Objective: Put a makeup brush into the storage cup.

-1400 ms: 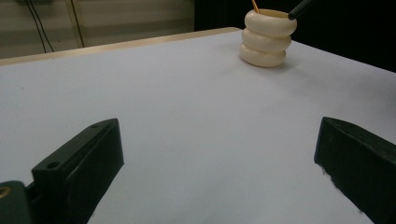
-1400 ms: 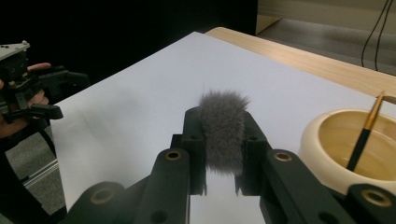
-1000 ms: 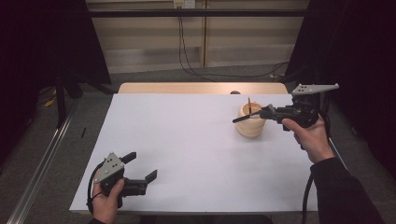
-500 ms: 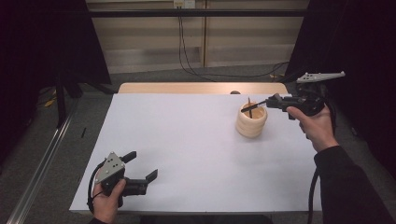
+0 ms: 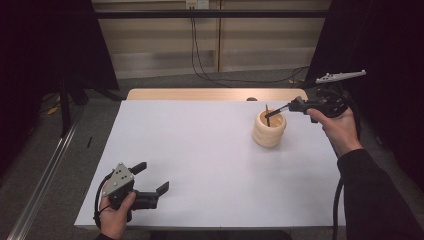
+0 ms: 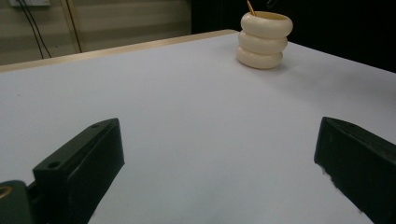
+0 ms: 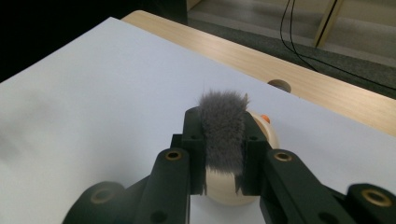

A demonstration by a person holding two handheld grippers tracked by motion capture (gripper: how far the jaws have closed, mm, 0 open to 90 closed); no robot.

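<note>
Right gripper (image 5: 292, 106) is clamped on a grey fuzzy strip (image 7: 223, 133), probably a brush head, held just above the mouth of the cream ribbed cup (image 5: 269, 130), where a thin stick (image 5: 267, 109) stands near upright. Cup sits far right on the white table (image 5: 200, 150), near its back edge. Left gripper (image 5: 150, 177) rests open at the near-left corner, well apart; the right is the nearer hand.

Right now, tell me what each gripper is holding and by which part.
The right gripper is shut on a grey fuzzy piece, clamped by its two sides above the cream ringed cup. The left gripper stands open on the table and holds nothing.
</note>
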